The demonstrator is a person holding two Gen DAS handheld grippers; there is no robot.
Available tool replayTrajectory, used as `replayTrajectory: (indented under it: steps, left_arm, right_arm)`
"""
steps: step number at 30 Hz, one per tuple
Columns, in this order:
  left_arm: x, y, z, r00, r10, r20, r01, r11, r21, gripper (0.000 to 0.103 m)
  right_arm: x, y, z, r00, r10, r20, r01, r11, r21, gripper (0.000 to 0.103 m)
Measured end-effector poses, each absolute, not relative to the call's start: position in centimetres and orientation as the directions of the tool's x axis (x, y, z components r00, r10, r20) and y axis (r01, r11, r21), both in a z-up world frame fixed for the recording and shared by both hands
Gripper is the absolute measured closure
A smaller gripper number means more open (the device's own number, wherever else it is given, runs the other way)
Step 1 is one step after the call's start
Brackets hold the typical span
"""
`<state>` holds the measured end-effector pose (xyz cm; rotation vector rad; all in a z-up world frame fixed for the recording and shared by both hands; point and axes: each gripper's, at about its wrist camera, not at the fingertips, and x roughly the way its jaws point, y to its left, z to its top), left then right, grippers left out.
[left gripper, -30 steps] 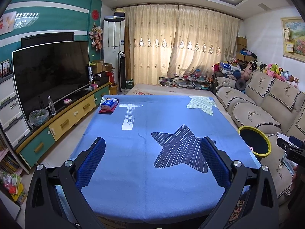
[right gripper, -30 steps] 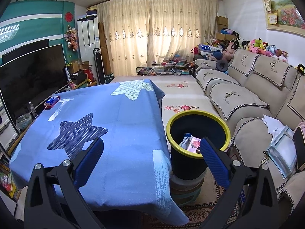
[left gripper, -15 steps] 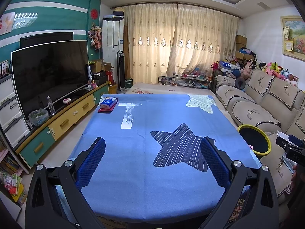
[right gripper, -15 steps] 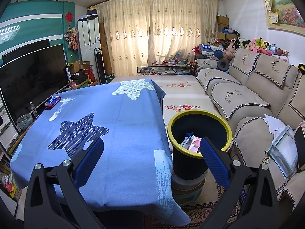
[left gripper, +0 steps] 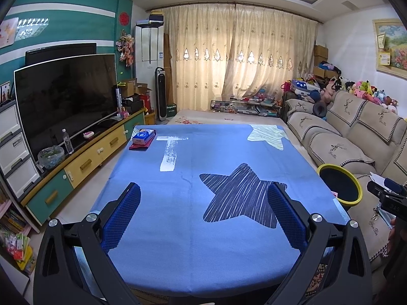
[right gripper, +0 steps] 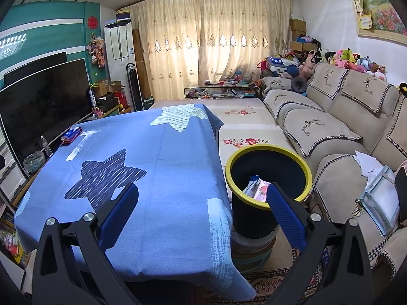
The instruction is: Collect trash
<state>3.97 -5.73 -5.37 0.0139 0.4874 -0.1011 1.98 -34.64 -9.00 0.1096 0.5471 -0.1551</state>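
both the left gripper (left gripper: 203,213) and right gripper (right gripper: 202,212) hang wide open and empty over the blue tablecloth (left gripper: 211,157), while wrappers (right gripper: 257,189) lie in the yellow-rimmed bin (right gripper: 269,178) just right of the table (collecting looks nearly done, judging by the bare cloth).

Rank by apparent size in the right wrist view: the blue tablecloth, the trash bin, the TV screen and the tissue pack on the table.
1. blue tablecloth, by far the largest.
2. TV screen.
3. trash bin; it sits nearer the camera, so its gap to the TV is unsure.
4. tissue pack, smallest and farthest.
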Motion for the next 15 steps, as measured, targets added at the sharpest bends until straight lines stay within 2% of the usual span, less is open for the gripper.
replayTrajectory:
  steps: [15]
  left_arm:
    - [4.1, -5.79, -5.42, 0.876, -0.101, -0.472, 0.109, 0.994, -0.011, 0.005]
  right_arm:
    - [2.22, -34.13, -9.13, 0.842, -0.11, -0.529, 0.167, 0.984, 0.061, 0.007]
